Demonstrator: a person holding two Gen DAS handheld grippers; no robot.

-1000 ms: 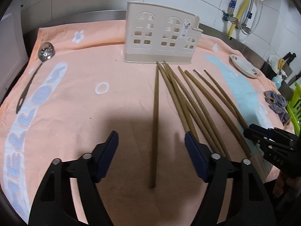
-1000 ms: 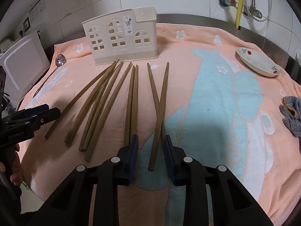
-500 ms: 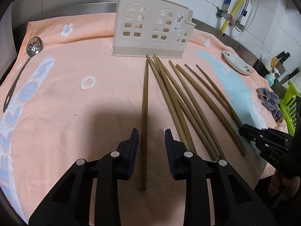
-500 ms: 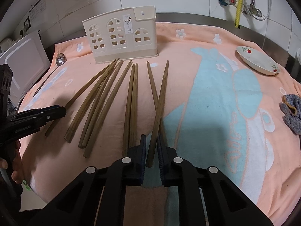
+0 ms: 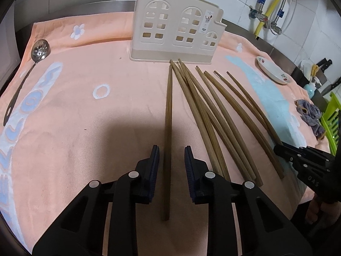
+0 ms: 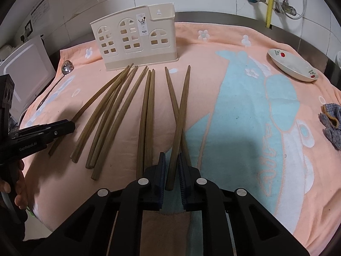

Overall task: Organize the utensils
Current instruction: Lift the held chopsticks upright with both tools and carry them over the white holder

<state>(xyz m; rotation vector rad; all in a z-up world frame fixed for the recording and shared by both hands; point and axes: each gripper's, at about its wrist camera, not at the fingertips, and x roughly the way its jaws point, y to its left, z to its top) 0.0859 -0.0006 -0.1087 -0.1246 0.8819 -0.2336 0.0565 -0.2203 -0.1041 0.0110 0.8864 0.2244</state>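
Several brown wooden chopsticks (image 5: 213, 115) lie fanned on a peach towel (image 5: 85, 117) in front of a cream utensil holder (image 5: 177, 27) with window cut-outs. One chopstick (image 5: 168, 106) lies apart on the left, between the jaws of my left gripper (image 5: 171, 155). Those jaws are closing, with a gap still at the right pad. My right gripper (image 6: 171, 164) is shut on the near end of the rightmost chopstick (image 6: 185, 89), which crosses its neighbour. The holder (image 6: 136, 42) stands upright at the back. A slotted metal spoon (image 5: 39, 50) lies at the far left.
A small flowered dish (image 6: 294, 66) sits at the back right and a grey knitted cloth (image 6: 332, 117) at the right edge. A white board (image 6: 25, 64) leans at the left. Pipes run along the tiled wall, and a green rack (image 5: 332, 117) stands beyond the towel's right edge.
Both grippers have closed in from wide. The left one narrowed around the lone chopstick, and the right one clamped onto the rightmost chopstick. The left view shifted slightly forward.
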